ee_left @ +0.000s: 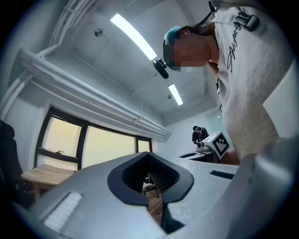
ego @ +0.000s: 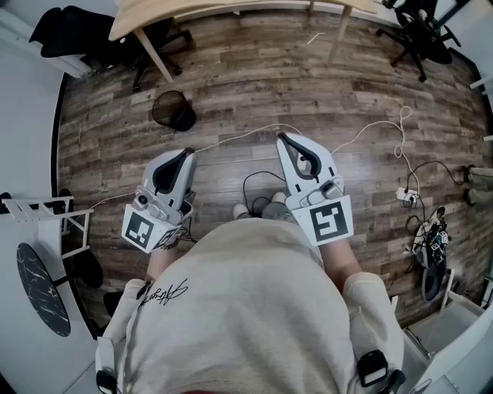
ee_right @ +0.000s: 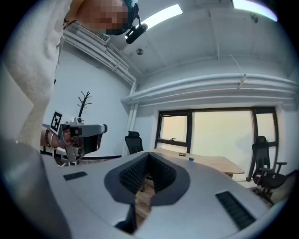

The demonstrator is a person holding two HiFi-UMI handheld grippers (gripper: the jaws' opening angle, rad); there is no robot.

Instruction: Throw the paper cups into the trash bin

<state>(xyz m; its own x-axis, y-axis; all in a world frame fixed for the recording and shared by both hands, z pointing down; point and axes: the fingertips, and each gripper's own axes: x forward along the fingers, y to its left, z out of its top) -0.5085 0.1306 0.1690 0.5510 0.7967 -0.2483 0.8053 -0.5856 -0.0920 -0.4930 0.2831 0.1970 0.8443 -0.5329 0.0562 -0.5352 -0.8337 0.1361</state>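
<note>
No cups in sight, bin stands alone
No paper cup shows in any view; the trash bin (ego: 173, 111) sits on the wood floor (ego: 254, 85) beside the table (ego: 154, 17), ahead of the left gripper (ego: 186, 154). It and the right gripper (ego: 283, 139) have jaws together on nothing, so the throwing is either finished or not begun

Trash bin (ego: 172, 110) black mesh; floor (ego: 254, 69) brown wood-grain planks; shirt (ego: 246, 308) beige; desk (ego: 146, 15) pale wood
</note>
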